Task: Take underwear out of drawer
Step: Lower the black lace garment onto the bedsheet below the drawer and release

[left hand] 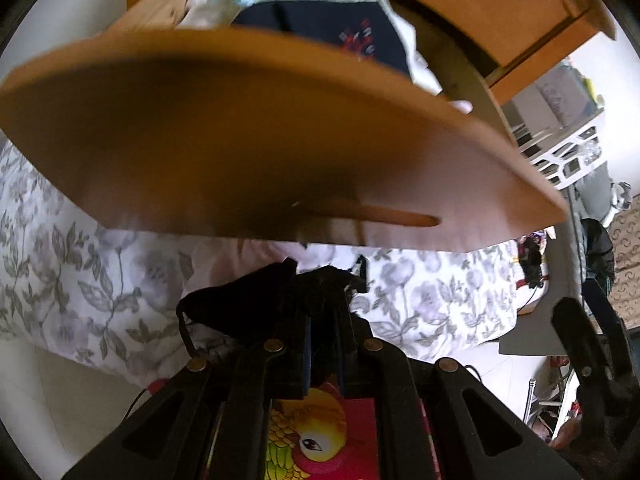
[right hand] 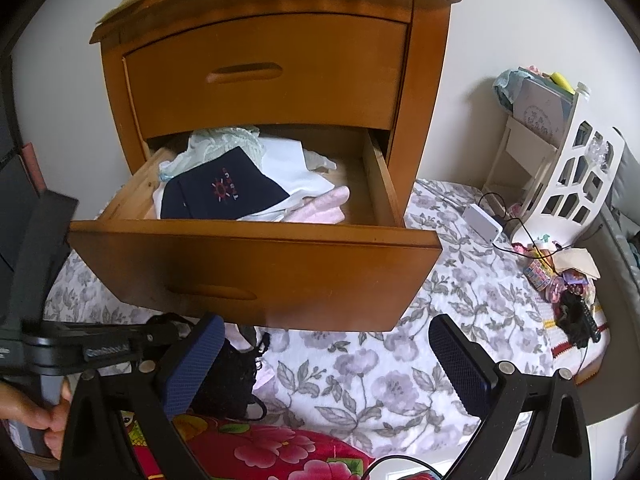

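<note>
A black underwear piece (left hand: 240, 300), bunched so that no long axis can be told, is clamped in the left gripper (left hand: 322, 304) below the open drawer (right hand: 256, 276), while the right gripper (right hand: 326, 364) is held wide apart, empty.

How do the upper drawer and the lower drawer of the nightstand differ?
The upper drawer is closed, while the lower drawer is pulled out. The upper drawer hides its contents; the lower drawer shows folded clothes. Both are of orange-brown wood, each with a slot handle.
</note>
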Demonstrator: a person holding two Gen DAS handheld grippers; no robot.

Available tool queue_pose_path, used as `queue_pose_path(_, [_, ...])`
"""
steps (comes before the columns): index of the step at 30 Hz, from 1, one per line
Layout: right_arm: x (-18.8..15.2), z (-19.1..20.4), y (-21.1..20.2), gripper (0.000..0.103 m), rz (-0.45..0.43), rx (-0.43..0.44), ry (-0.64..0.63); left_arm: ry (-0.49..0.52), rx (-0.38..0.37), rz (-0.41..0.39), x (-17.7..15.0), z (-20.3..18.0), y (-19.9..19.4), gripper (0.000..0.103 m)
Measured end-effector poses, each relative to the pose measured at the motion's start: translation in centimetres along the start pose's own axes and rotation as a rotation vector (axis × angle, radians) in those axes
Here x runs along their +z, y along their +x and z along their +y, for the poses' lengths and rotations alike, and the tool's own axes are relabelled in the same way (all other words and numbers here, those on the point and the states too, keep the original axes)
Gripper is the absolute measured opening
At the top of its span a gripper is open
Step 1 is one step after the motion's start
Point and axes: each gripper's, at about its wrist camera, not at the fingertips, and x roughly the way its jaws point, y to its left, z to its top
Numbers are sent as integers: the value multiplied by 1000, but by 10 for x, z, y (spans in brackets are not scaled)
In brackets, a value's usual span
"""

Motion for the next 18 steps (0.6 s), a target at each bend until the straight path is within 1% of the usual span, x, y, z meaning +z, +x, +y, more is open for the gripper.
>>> queue_pose_path(2, [-1, 1, 3, 103, 11, 4, 0, -6, 11, 11, -1, 2, 4, 10])
queue_pose_path(4, [-2, 2, 5, 103, 16, 6, -3, -15, 26, 22, -1, 3, 6, 17])
queue_pose_path(5, [-2, 2, 6, 103, 18, 7, -5, -22, 38, 28, -2, 5, 7, 31])
queue_pose_path(6, [-2, 3, 7, 103, 19, 7, -5, -27, 47, 28, -2, 5, 7, 46])
queue_pose_path(7, [-2, 3, 8, 103, 22, 7, -6, -31, 55, 22, -2, 5, 7, 52])
queue_pose_path(8, [-3, 3, 8, 103, 23, 7, -5, -32, 64, 15, -2, 6, 5, 55])
queue_pose_path(10, [-3, 3, 9, 103, 27, 6, -5, -35, 64, 15, -1, 7, 4, 57])
queue_pose_path(12, [-4, 3, 10, 103, 30, 6, -4, -42, 68, 10, 0, 8, 1, 64])
queue_pose_path(14, [-4, 4, 10, 103, 31, 7, -5, -47, 74, 1, 0, 9, -2, 68])
queue_pose_path(18, [-4, 4, 11, 103, 32, 6, -4, -64, 83, -13, 1, 11, -8, 72])
